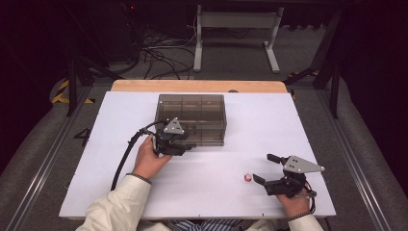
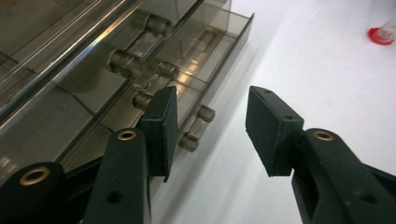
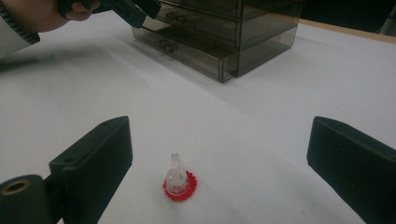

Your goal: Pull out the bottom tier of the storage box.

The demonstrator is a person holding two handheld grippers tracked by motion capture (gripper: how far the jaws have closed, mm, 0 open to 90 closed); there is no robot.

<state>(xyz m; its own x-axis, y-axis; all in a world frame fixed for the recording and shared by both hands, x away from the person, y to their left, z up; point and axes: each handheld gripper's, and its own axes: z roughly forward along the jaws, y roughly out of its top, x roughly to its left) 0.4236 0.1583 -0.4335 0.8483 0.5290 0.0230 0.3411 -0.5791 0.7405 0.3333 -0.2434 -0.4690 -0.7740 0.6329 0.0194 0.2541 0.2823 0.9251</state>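
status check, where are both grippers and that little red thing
Left gripper open at drawer box, bottom drawer slightly out. Right gripper open around red-based piece, not touching. Nothing in the way.

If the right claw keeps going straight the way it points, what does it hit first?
Likely the small red-based clear piece on the white table, standing ahead of the open right claw. The smoky drawer box lies much farther on.

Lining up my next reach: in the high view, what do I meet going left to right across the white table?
Left tool → smoky drawer box → small red-based clear piece → right tool.
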